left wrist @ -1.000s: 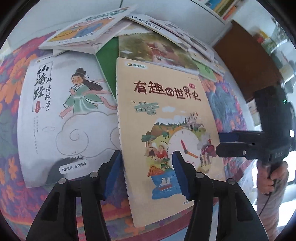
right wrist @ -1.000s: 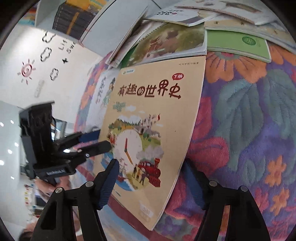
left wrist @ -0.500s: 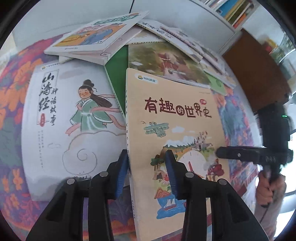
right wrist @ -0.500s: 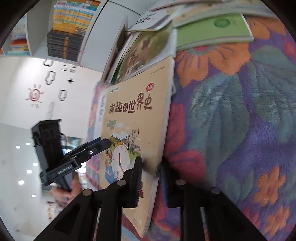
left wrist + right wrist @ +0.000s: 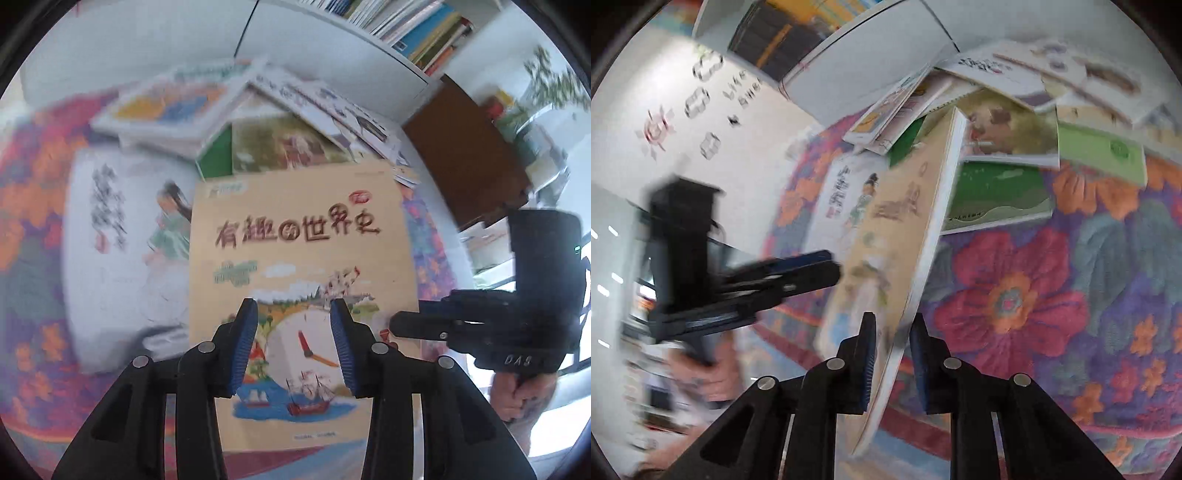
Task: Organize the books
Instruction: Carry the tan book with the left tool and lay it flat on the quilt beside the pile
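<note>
The tan book (image 5: 299,258) carries dark brown title characters, a white clock face with red and orange hands, and blue water with ships. Beside it the white book (image 5: 122,236) shows a figure in green. The green book (image 5: 993,195) has pale hills. The floral cloth (image 5: 1052,295) is purple with red, orange and teal flowers. The left tool (image 5: 293,345) has black arms and blue pads (image 5: 242,347).
</note>
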A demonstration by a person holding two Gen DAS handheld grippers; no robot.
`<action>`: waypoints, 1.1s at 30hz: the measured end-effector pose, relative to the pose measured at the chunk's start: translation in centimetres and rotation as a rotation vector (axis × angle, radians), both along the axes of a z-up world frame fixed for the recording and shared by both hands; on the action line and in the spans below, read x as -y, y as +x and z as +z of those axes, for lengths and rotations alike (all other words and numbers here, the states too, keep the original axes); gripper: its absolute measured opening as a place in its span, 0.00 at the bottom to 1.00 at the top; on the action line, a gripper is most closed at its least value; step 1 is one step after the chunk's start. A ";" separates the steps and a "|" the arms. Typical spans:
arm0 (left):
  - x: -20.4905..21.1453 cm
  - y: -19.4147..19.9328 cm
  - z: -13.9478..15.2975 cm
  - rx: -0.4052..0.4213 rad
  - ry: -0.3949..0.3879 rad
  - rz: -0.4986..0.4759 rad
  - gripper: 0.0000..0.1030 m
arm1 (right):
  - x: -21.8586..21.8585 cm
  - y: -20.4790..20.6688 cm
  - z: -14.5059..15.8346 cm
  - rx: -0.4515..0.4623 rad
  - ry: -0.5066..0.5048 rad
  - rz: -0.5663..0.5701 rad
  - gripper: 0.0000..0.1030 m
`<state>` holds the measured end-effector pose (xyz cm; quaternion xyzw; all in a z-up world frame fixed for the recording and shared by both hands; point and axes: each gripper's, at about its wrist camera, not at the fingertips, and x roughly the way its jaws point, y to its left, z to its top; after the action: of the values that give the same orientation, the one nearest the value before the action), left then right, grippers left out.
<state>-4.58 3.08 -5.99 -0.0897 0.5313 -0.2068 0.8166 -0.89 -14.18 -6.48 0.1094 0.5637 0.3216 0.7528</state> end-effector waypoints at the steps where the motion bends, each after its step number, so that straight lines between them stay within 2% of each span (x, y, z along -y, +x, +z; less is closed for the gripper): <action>1: -0.1 -0.1 0.3 0.027 0.052 0.017 0.38 | -0.6 0.0 0.0 0.012 -0.026 0.001 0.18; 3: -0.8 -0.1 -0.3 0.011 0.088 0.034 0.38 | -0.9 0.6 -1.2 -0.048 -0.019 -0.017 0.18; 7: -4.9 -0.6 -3.4 -0.052 0.142 0.114 0.38 | -0.9 1.3 -4.7 -0.116 -0.053 -0.046 0.19; 9: -6.5 -0.7 -5.1 -0.106 0.108 0.117 0.38 | -0.4 1.5 -6.4 -0.167 -0.011 -0.069 0.20; 10: -7.3 -0.9 -5.9 -0.128 0.056 0.110 0.38 | -0.1 1.6 -7.0 -0.185 0.026 -0.074 0.20; 11: -7.6 -1.2 -5.8 -0.116 0.037 0.109 0.38 | 0.1 1.8 -7.2 -0.193 0.059 -0.075 0.20; 13: -8.1 -1.4 -5.8 -0.136 -0.002 0.104 0.38 | -0.1 2.2 -7.4 -0.198 0.072 -0.068 0.20; 15: -7.9 -1.4 -6.1 -0.164 -0.077 0.067 0.41 | -0.6 2.5 -7.5 -0.193 0.067 -0.059 0.20; 17: -7.1 -1.2 -6.8 -0.194 -0.058 0.065 0.42 | -1.3 2.7 -7.4 -0.182 0.059 -0.055 0.21; 22: -7.8 -1.6 -5.1 -0.165 -0.070 0.091 0.42 | -1.7 2.2 -6.6 -0.151 0.047 -0.046 0.23; 25: -8.4 -1.4 -4.1 -0.130 -0.025 0.105 0.42 | -2.0 1.4 -6.1 -0.155 0.102 -0.011 0.23; 29: -9.7 -1.5 -2.6 -0.091 0.028 0.114 0.42 | -5.2 0.8 -4.8 -0.091 0.039 0.037 0.23; 31: -11.2 -1.1 -2.2 -0.073 0.082 0.152 0.42 | -6.8 0.8 -4.4 -0.087 0.036 0.059 0.23; 33: -12.5 -0.7 -2.2 -0.075 0.093 0.180 0.42 | -8.9 0.9 -3.9 -0.075 0.038 0.088 0.23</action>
<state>-5.26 15.61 -8.15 -0.1065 0.5603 -0.1044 0.8147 0.04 -5.33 -10.43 0.1106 0.5897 0.3605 0.7142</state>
